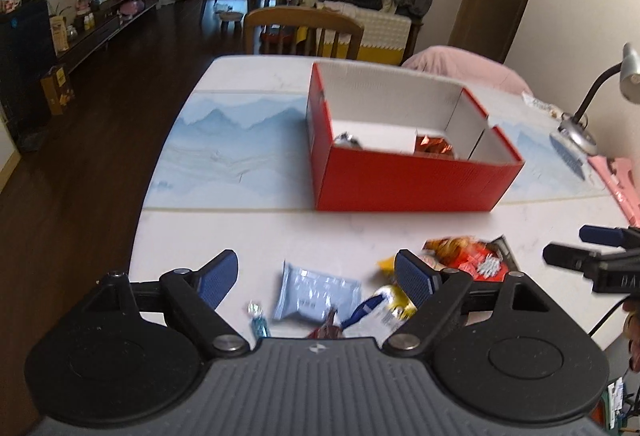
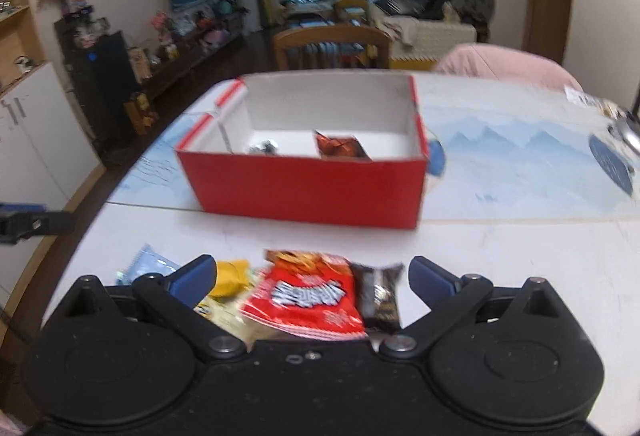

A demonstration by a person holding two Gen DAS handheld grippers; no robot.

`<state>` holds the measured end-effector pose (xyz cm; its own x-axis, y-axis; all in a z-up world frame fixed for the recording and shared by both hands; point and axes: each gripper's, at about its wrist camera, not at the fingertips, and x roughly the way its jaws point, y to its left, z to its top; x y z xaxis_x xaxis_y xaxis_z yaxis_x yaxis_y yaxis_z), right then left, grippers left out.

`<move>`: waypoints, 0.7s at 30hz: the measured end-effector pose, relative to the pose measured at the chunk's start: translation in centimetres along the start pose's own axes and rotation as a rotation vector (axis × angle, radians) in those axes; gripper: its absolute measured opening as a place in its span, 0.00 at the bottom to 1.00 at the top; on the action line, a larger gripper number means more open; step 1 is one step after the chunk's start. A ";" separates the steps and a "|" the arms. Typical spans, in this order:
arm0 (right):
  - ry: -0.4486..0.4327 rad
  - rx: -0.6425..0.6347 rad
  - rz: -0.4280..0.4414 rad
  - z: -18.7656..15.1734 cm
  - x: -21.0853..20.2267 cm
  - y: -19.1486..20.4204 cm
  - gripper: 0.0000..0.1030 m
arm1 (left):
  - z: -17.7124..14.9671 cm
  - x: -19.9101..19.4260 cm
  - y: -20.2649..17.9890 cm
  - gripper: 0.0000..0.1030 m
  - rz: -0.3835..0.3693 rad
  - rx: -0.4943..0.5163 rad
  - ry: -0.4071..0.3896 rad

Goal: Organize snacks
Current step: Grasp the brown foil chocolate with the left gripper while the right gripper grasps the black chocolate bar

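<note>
A red cardboard box [image 1: 400,188] [image 2: 308,192] stands open on the white table, with a silver wrapper [image 1: 348,140] [image 2: 264,147] and an orange-brown packet [image 1: 434,146] [image 2: 340,148] inside. Loose snacks lie near the front edge. My left gripper [image 1: 318,276] is open over a pale blue packet [image 1: 316,292] [image 2: 150,262], beside a small teal candy [image 1: 258,320] and a yellow-white packet [image 1: 390,304]. My right gripper [image 2: 314,276] [image 1: 566,244] is open wide above a red snack bag [image 2: 304,292] [image 1: 472,256], a dark brown packet [image 2: 378,296] and a yellow packet [image 2: 232,276]. Neither pair of pads touches anything.
A blue mountain-print mat [image 1: 240,140] [image 2: 520,164] lies under the box. A desk lamp [image 1: 576,128] stands at the table's right side, with a pink cushioned seat [image 1: 460,64] and a wooden chair [image 1: 304,32] behind. The table's left edge [image 1: 140,212] drops to dark floor.
</note>
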<state>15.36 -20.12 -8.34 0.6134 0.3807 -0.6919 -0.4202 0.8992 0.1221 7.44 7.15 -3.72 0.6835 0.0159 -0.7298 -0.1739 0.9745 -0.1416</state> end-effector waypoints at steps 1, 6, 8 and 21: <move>0.008 0.001 -0.010 -0.2 0.4 -0.4 0.99 | -0.4 0.2 0.1 0.83 -0.001 0.000 0.006; 0.081 0.042 -0.065 -1.1 3.0 -2.8 0.92 | -1.9 1.9 -0.2 0.83 0.031 0.035 0.063; 0.101 0.074 -0.073 -1.3 3.7 -3.7 0.92 | -2.3 2.7 -0.1 0.83 0.034 0.025 0.094; 0.169 0.079 -0.053 -1.4 7.3 -5.7 0.73 | -5.2 6.9 -1.0 0.83 0.067 0.045 0.233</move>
<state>21.35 -22.78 -15.09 0.5094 0.2970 -0.8077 -0.3330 0.9335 0.1332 8.70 5.15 -12.10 0.4888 0.0338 -0.8718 -0.1775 0.9822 -0.0614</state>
